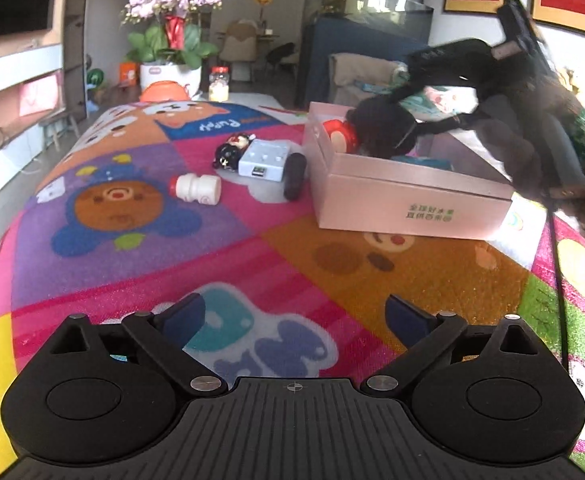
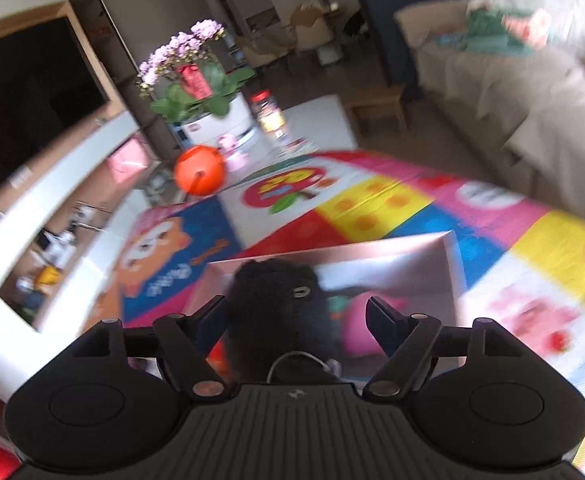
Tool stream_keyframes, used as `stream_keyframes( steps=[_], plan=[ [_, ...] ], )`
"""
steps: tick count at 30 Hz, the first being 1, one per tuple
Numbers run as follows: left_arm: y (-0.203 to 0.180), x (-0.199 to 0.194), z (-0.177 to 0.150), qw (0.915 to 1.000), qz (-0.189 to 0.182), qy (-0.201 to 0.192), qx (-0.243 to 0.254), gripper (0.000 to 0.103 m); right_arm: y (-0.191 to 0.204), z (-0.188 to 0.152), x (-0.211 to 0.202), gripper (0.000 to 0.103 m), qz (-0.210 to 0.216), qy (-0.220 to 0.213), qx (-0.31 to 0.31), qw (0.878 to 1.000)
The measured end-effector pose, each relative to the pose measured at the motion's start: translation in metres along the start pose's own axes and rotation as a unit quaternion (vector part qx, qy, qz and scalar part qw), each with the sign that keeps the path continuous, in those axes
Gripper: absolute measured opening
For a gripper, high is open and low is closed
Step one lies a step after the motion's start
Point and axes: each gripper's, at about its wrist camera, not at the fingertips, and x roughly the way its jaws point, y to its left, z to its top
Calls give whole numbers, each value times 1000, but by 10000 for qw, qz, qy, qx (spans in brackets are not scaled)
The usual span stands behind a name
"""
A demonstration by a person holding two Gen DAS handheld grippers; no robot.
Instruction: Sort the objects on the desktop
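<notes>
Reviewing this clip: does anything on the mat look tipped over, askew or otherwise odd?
Yes. The small white bottle with a red cap lies on its side on the mat, left of the pink box. The little wheeled robot toy sits askew, one black wheel splayed outward. Nothing looks spilled.

Left tongs (image 1: 294,322) wide open and empty, right tongs (image 2: 294,320) parted, angled downward.

Cartoon mat (image 1: 252,240) — pink box (image 1: 408,204); bottle (image 1: 196,189)
</notes>
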Motion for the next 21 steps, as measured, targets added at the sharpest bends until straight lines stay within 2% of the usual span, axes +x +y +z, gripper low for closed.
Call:
stream_keyframes(
  steps=[5,6,8,11,13,15,16,18,21],
  plan=[
    [-2,3,2,10000,-31,-42,-17,100,-7,-1,-22,76,-1039,-241,-659,9921],
    [-2,2,3,10000,-14,-81,-2,100,-8,0,-25,76,-1187,-275,-746,9897],
    [-1,1,7,9998,129,-169,36,100,-12,1,-32,76,-1217,-304,-773,9891],
    [10,3,13,9983,521,-253,48,101,-7,6,-44,76,-897,-310,-682,9931],
    [21,7,17,9961,843,-269,-41,101,10,8,-49,76,-499,-270,-734,9957],
    [34,10,17,9943,1012,-218,-245,101,37,8,-49,73,-165,-202,-1017,9945],
    [39,12,15,9937,1032,-168,-395,101,53,7,-46,71,-30,-114,-1198,9927],
    [47,13,14,9936,935,-112,-619,101,83,7,-30,53,255,209,-1383,9898],
    [46,12,13,9942,909,-145,-556,101,120,10,12,49,475,860,-1396,9853]
  ],
)
